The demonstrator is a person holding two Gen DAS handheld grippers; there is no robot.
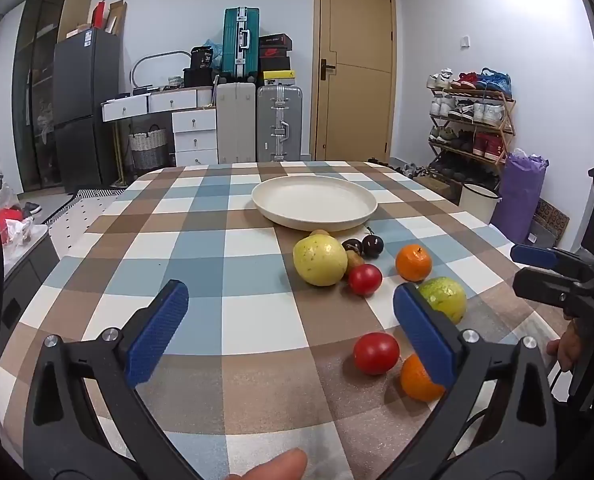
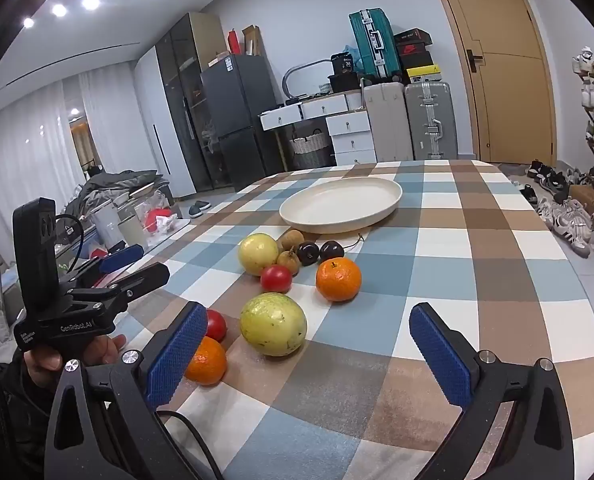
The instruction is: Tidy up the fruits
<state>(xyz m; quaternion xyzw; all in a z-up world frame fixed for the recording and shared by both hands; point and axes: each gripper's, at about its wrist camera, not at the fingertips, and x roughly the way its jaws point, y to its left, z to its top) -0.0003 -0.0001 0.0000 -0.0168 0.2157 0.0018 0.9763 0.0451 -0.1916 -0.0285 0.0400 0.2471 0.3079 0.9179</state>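
Nearest the near edge of the checked tablecloth (image 2: 477, 216), both grippers are held above the cloth, tilted a little downward. The left gripper (image 1: 291, 332) is spread to its widest, with nothing between its blue pads (image 1: 157, 332) and nothing touched. The right gripper (image 2: 309, 352) is likewise spread wide and empty.

Just beyond the fingertips lies the nearest fruit. A near orange (image 2: 206, 360) and a near red fruit (image 2: 216, 324) lie touching or almost touching, partly hidden behind the right gripper's left pad in the right wrist view. Next to them rests a green-yellow round fruit (image 2: 273, 324), which in the right wrist view lies straight ahead, left of centre between the open fingers. It is judged to be the piece best placed for a first grasp, and the right gripper is the nearer to it. Being round, it offers no long axis, so no turn of the wrist should be needed.

Farther in, a second cluster is seen: a far orange (image 2: 338, 280), a small red fruit (image 2: 276, 278), a pale yellow fruit (image 2: 258, 254), two small brown fruits and two dark cherries (image 2: 320, 252).

Beyond these, toward the far edge, the cream plate (image 2: 297, 210) stands bare, in line with the fruit ahead of both grippers. No fruit has yet been placed on it.
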